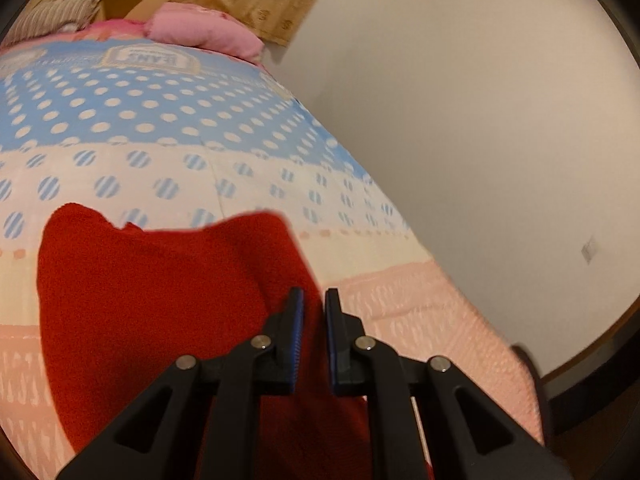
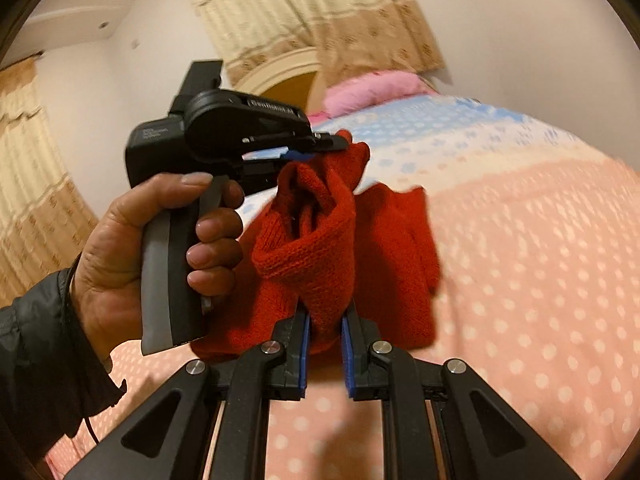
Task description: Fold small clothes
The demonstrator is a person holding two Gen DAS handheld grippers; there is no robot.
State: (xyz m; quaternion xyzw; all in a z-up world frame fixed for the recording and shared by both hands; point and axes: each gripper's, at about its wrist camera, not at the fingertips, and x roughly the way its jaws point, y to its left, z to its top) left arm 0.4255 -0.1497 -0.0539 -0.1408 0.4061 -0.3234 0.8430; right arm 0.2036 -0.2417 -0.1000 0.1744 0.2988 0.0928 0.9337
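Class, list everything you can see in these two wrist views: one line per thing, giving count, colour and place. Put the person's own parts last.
Knitted garment: one, red, held up over the bed between both tools.
Bedspread: one, blue with white dots, cream and pink bands, covering the bed.
Pink pillow: one, at the head of the bed.
Striped pillow: one, grey-striped, beside the pink one.
Curtains: beige patterned, behind the bed and on the side wall.
Headboard: one, cream arch.
Wall socket: one, white, low on the wall.
Left tool: black, shut on the garment's top.
Right tool: black, blue pads, shut on the garment.
Left hand: one, gripping the left tool's handle, dark sleeve.
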